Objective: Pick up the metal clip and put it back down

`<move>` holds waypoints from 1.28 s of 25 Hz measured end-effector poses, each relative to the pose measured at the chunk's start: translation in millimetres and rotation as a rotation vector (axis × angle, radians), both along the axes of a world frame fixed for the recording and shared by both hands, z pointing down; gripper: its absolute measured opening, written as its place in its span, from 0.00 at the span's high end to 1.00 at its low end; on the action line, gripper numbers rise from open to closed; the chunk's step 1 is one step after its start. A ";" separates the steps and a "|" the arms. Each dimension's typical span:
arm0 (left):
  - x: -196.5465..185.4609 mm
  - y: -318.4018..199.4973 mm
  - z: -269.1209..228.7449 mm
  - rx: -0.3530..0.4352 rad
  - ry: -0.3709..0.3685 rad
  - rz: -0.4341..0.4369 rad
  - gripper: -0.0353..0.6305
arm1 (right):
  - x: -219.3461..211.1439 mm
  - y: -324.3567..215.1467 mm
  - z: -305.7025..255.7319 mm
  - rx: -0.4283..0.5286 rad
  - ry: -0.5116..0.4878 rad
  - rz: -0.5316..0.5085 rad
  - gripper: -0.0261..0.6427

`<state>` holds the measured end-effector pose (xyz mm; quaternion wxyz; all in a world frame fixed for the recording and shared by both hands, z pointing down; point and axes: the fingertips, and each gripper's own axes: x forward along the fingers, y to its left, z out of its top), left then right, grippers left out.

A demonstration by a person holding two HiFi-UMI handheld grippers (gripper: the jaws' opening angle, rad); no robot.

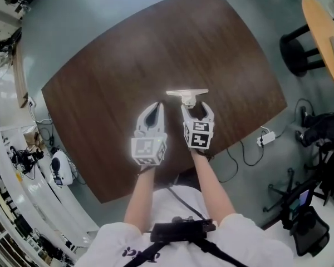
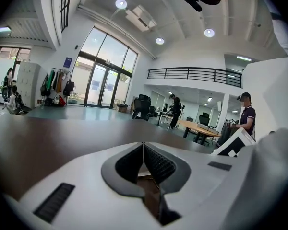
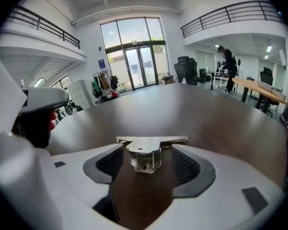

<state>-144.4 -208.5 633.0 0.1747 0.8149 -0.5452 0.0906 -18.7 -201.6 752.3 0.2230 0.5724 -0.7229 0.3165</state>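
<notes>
The metal clip [image 1: 187,95] lies flat on the dark wooden desk [image 1: 156,49], its wide bar away from the person and its narrower tail pointing back into the right claw [image 1: 196,110]. In the right gripper view the clip [image 3: 149,152] sits between the right claw's [image 3: 148,166] two pads, which stand wide apart with bare desk showing on either side of the tail; neither pad seems to press on it. The left claw [image 1: 154,109] rests just beside it on the desk, and in its own view the left claw [image 2: 144,150] is closed tip to tip with nothing in it. The clip is down and ungripped, so this is either the approach before the pick or the release after setting down; nothing here says which. A pick would call for closing squarely on the tail, a finish for backing straight off without nudging it. No container shows on the desk.
</notes>
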 end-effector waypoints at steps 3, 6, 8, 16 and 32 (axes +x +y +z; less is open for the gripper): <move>2.9 -5.5 7.1 -0.024 0.016 0.004 0.93 | -1.2 -14.2 2.3 0.045 0.032 0.036 0.52; 3.0 -9.0 9.4 -0.028 0.010 0.010 0.93 | -15.0 -18.8 10.9 0.018 0.032 0.033 0.52; 3.3 -7.9 12.6 -0.040 0.007 0.001 0.93 | -16.5 -18.7 19.2 -0.005 0.037 0.045 0.52; 3.4 -5.9 16.8 -0.058 0.012 -0.032 0.93 | -8.7 -25.6 32.6 -0.032 0.076 0.088 0.52; 11.3 11.5 -2.1 -0.026 0.022 -0.029 0.93 | 1.7 -12.7 7.3 0.068 0.033 -0.046 0.54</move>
